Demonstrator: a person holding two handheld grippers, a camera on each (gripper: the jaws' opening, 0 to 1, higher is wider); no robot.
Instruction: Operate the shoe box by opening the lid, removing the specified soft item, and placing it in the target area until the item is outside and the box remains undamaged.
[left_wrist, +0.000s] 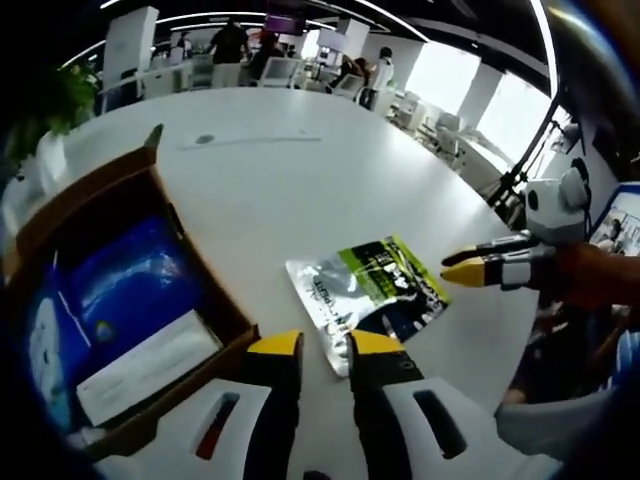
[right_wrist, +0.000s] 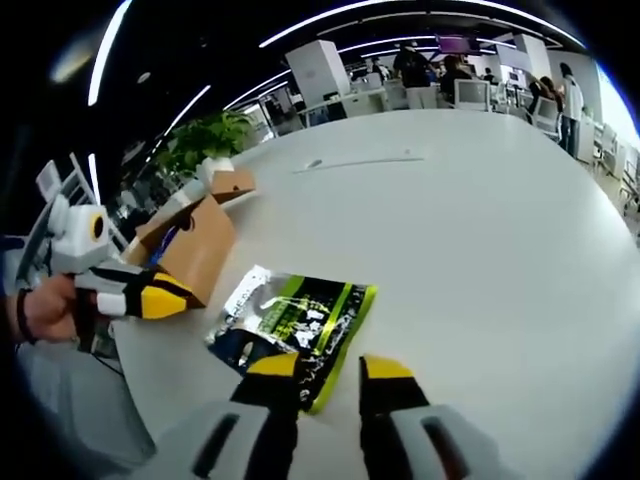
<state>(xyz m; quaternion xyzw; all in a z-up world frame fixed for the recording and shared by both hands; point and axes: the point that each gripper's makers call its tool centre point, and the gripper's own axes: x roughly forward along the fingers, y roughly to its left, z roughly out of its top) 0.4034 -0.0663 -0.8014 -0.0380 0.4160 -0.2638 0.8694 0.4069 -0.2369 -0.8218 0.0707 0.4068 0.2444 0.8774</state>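
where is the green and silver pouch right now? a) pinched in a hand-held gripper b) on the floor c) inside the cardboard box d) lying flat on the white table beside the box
d: the pouch lies flat on the white table, outside the open cardboard box, and neither hand-held gripper is closed on it.

Bright ceiling strip lights (right_wrist: 330, 15) and blown-out windows (left_wrist: 505, 110) wash the white table (left_wrist: 300, 190), with fisheye bending, soft blur and darkening toward the edges
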